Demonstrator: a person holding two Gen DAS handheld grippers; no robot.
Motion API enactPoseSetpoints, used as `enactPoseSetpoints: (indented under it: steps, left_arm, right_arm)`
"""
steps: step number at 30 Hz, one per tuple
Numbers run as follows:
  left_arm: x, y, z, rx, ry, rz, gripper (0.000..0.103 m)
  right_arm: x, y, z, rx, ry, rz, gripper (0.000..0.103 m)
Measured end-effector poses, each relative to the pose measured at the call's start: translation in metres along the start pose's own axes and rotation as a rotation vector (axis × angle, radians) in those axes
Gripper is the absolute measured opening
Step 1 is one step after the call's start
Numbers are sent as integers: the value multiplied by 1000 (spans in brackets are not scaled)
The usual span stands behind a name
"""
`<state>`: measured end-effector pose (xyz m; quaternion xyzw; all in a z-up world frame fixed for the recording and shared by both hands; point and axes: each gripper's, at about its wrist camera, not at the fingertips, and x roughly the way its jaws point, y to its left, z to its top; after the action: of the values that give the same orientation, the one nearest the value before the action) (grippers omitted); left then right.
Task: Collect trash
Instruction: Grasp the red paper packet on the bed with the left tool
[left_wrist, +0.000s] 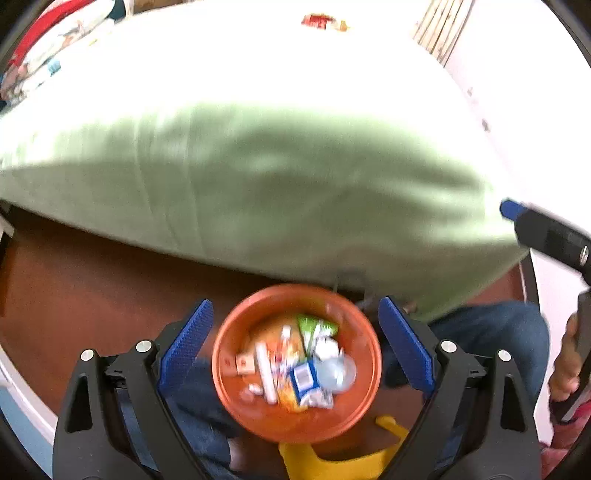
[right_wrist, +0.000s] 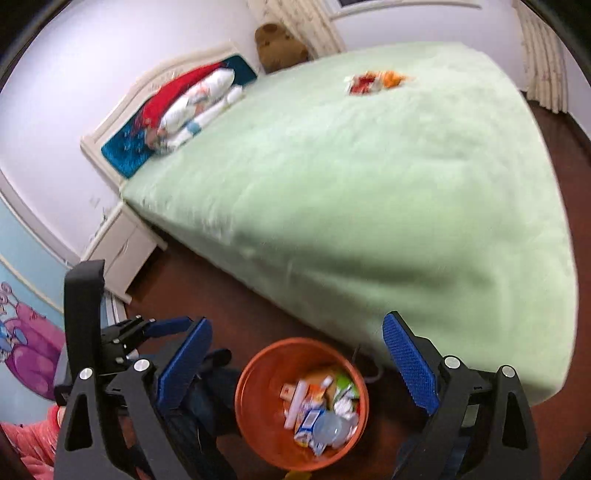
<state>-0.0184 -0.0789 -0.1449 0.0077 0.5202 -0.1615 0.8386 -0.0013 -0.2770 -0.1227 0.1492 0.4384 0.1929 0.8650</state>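
Left wrist view: left claw (left_wrist: 295, 347) hangs spread wide and empty over the orange bin (left_wrist: 295, 424) of wrappers, lower middle. Right wrist view: right claw (right_wrist: 297, 363) is released too; remaining snack wrappers (right_wrist: 373, 82) lie upper right on the green bed (right_wrist: 332, 184). Probably light, crinkly, slippery stuff, so pinch a bunched edge. Soft bedding will give underneath; dark floor (right_wrist: 207, 280) below.

We look steeply down from the left wrist, close above the orange bin (left_wrist: 295, 363); from the right wrist, less steeply. Both views share bin and green bed (right_wrist: 369, 192).
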Motion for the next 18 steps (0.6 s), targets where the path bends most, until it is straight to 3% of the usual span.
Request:
enactPoseSetpoints:
  steps: [3,7,9,13,18]
  left_arm:
    - [-7,3,33,-8,-53,-17,89]
    - [-10,2,107,-12,-154,-50,90]
    - [0,2,147,-33,-184,-104,91]
    - [32,5,224,-153,-191,-176,91]
    - [81,-10,320,-260,-183,-194,90]
  right_arm:
    - [-7,-10,8,18,-36,2,92]
    - [-9,-21,14,44,-59,16,92]
    - [-8,-28,16,59,-73,21,92]
    - [-3,-40,21,72,-84,24,92]
    - [1,-50,28,93,-91,57,92]
